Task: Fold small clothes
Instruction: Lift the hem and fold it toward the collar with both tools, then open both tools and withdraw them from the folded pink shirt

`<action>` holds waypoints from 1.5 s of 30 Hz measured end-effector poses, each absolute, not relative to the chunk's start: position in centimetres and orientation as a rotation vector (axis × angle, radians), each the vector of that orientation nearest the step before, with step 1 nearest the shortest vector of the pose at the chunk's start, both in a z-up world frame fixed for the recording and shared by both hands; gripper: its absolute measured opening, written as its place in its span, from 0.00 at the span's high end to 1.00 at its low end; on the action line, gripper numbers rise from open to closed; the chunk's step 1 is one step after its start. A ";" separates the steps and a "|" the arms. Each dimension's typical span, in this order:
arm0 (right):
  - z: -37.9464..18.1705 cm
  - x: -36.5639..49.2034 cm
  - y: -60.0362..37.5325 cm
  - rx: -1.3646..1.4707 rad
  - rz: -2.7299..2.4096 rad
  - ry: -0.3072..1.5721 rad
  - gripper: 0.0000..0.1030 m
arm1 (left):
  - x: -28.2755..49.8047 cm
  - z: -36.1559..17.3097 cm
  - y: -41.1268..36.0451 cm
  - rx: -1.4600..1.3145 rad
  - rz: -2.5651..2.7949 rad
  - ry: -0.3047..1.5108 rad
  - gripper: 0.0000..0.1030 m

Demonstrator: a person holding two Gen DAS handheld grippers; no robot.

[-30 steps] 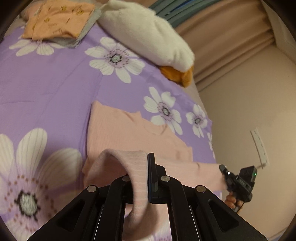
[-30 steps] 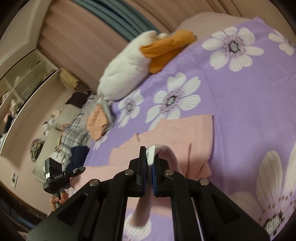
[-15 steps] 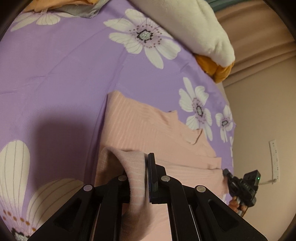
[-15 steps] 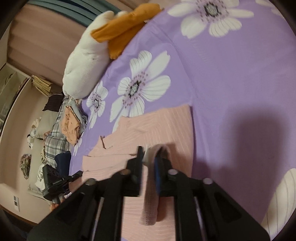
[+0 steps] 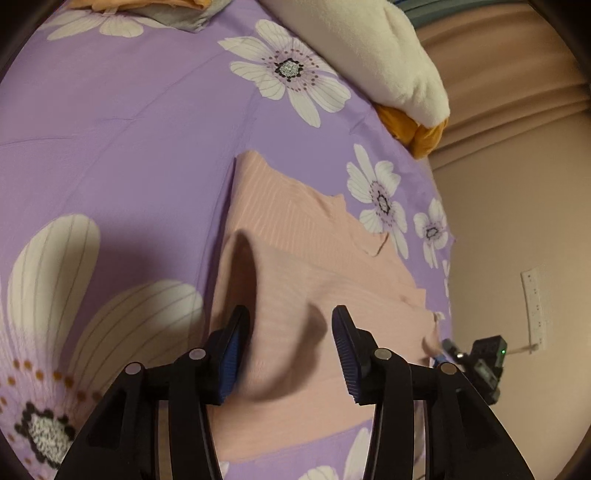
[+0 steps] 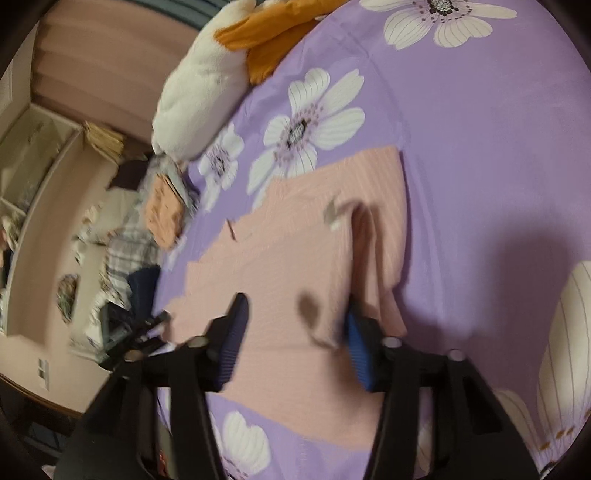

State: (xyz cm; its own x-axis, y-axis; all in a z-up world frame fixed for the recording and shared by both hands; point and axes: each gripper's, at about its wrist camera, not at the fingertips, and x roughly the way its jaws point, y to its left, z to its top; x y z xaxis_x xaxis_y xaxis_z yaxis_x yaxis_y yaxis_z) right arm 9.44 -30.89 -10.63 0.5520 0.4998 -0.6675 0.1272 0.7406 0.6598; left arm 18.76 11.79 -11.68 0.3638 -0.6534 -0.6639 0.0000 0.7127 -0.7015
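Note:
A pink ribbed garment [image 5: 303, 266] lies on the purple flowered bedspread [image 5: 129, 122], with its near part folded over the far part. It also shows in the right wrist view [image 6: 295, 273]. My left gripper [image 5: 288, 332] is open just above the folded cloth, holding nothing. My right gripper [image 6: 295, 328] is open above the same garment's other side, also empty. The right gripper shows in the left wrist view [image 5: 476, 354] at the garment's far end.
A white and orange plush toy [image 5: 373, 48] lies at the bed's far edge. Folded orange clothes [image 5: 147, 5] sit at the far left. Beige curtains [image 5: 509, 70] and a wall are to the right. The bedspread also shows in the right wrist view [image 6: 480, 129].
Both grippers were shut on the pink garment's edge, carried it forward over the garment, and have now opened and released it. The fold lies on the garment.

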 end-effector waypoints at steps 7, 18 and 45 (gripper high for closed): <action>-11.1 9.7 -29.8 0.658 0.217 1.008 0.93 | 18.7 -11.2 10.7 -0.674 -0.490 1.135 0.88; -9.5 16.4 -33.1 0.914 0.153 0.856 0.93 | 25.4 -12.3 13.0 -1.047 -0.326 1.072 0.88; -9.6 5.7 -32.4 0.621 0.086 0.905 0.43 | 16.8 -10.8 11.8 -0.562 -0.410 1.079 0.48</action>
